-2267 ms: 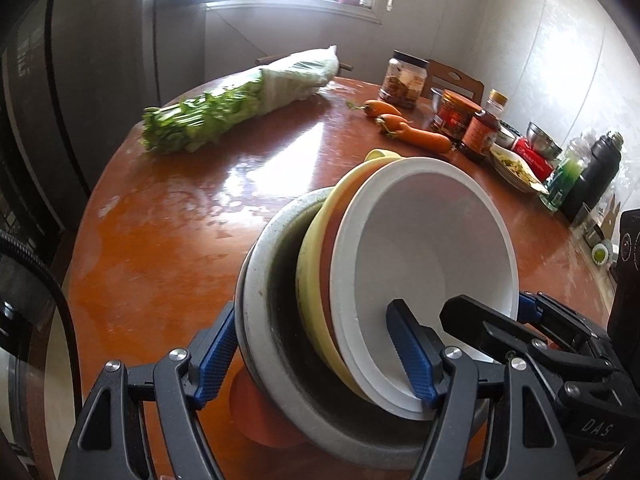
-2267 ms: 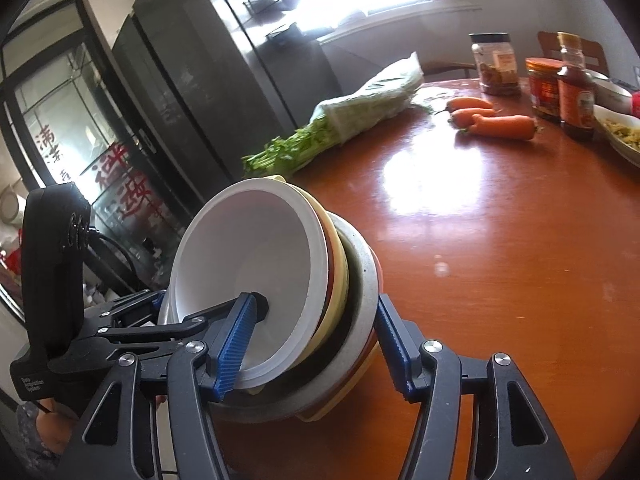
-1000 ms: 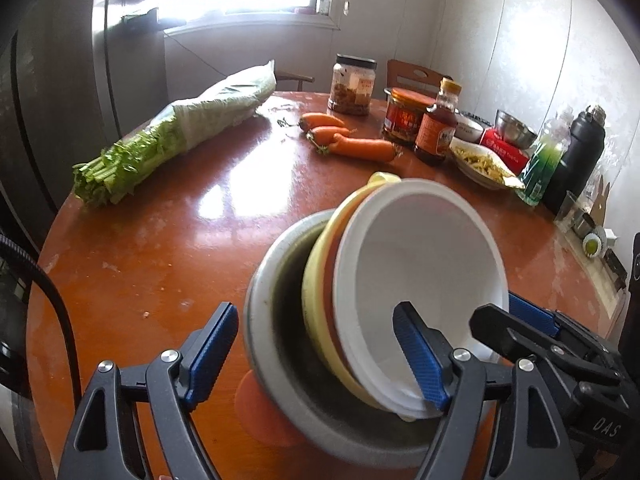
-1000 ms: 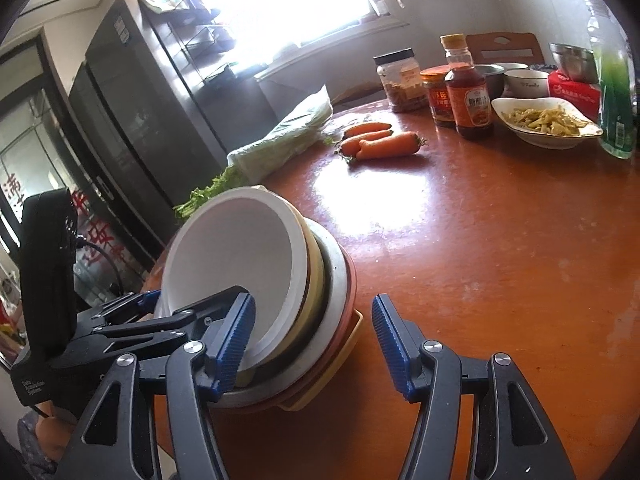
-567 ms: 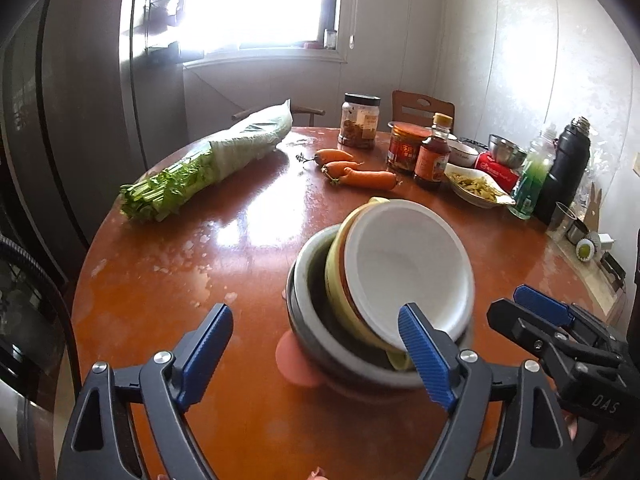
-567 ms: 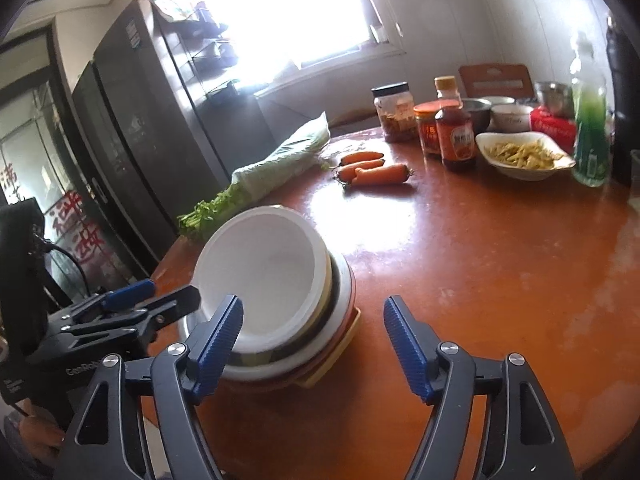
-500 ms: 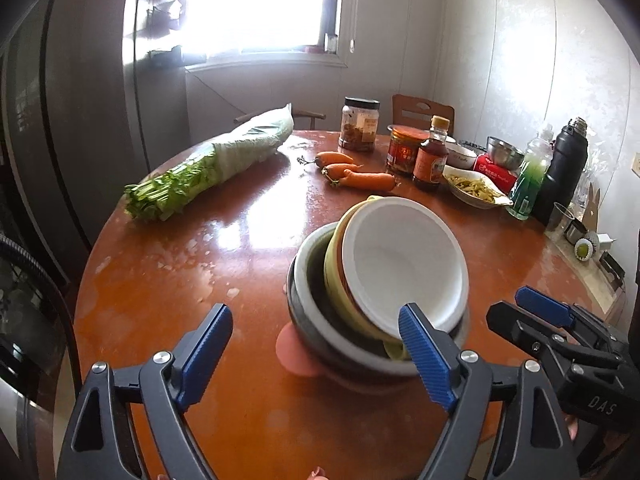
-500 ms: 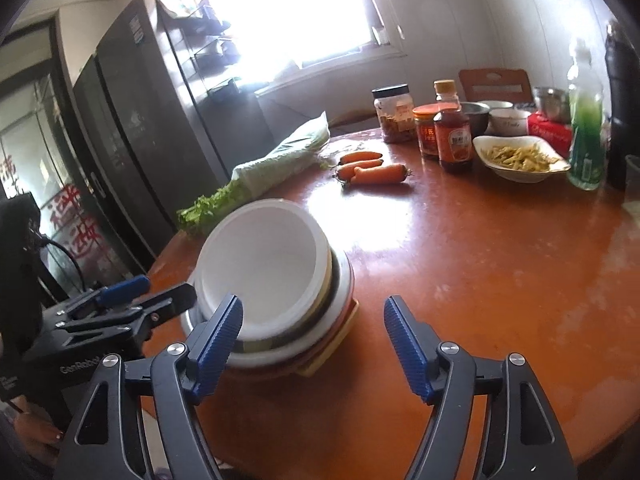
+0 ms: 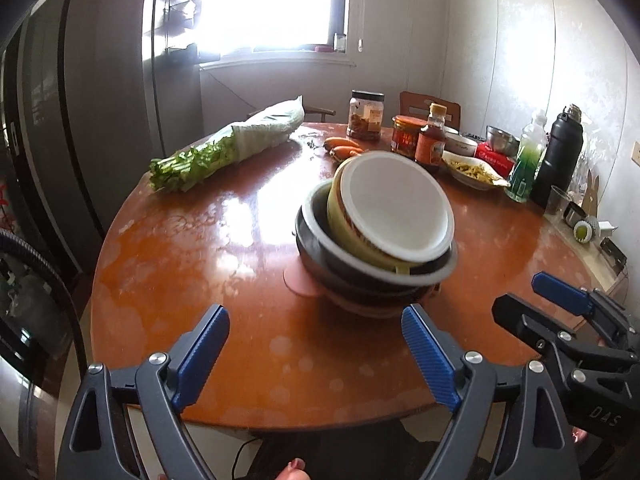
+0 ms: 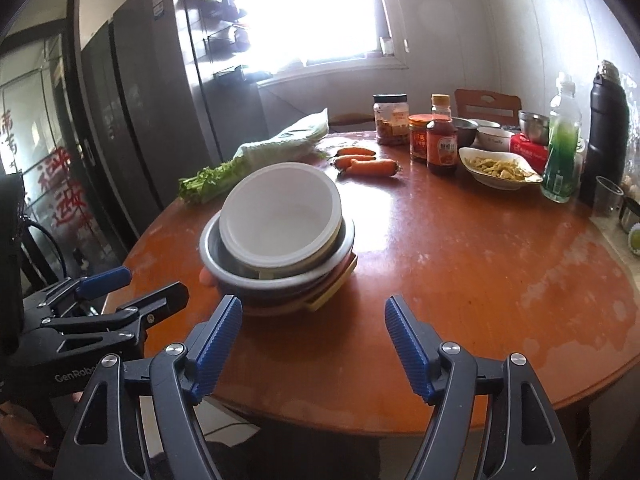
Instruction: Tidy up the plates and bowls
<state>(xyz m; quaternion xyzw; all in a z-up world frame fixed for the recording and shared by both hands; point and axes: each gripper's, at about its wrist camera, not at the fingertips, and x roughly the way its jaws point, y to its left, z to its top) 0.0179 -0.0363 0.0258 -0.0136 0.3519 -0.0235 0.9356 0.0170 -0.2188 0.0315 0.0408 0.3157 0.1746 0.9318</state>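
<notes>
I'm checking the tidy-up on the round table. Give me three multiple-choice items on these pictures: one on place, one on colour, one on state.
1. Where is the stack of bowls?
A. on the table
B. on the windowsill
C. on a chair

2. What colour is the top bowl?
A. red
B. white
C. black

3. What is between the pads of the right hand-held gripper?
A. a carrot
B. the bowl stack
C. nothing

Answers: 1 A, the stack rests on the table near its front edge. 2 B, the uppermost bowl is white inside and at the rim. 3 C, its blue pads stand apart over bare table, short of the stack.
</notes>
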